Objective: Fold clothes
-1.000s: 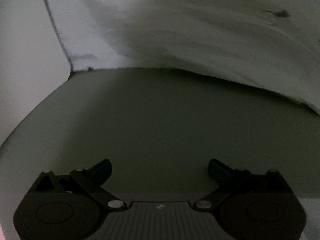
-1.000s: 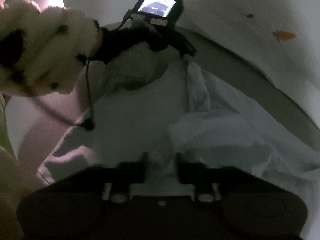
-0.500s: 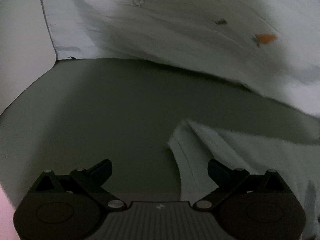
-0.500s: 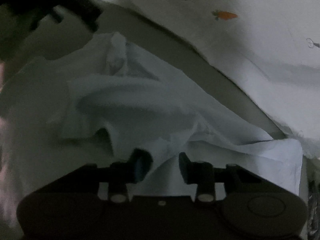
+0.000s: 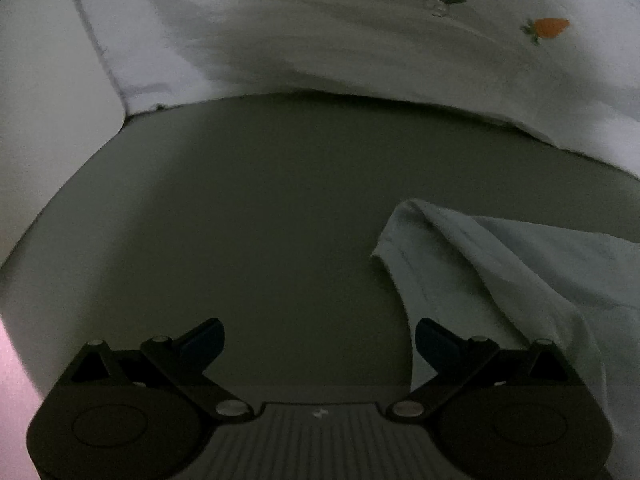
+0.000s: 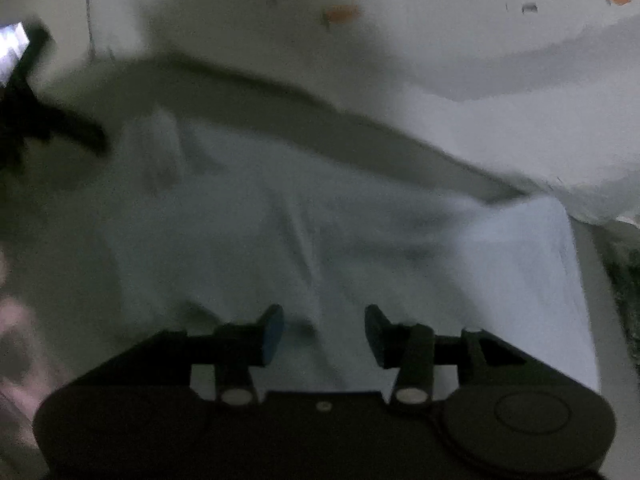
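Both grippers hovering open over a pale garment on the grey surface

Pale garment (image 6: pixel 360 240) is lying rumpled just below the carrot-print sheet (image 5: pixel 360 40); it's looking thin, soft, light, likely to sag w/ 1 grip. Right gripper (image 6: pixel 324 328), jaws apart, is sitting over its middle; left gripper (image 5: pixel 318 340), wide open, is nearing its corner (image 5: pixel 404 216), prob. the best hold.

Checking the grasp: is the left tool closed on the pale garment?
No: the left tool is wide open over bare surface, the pale garment lying beside it.
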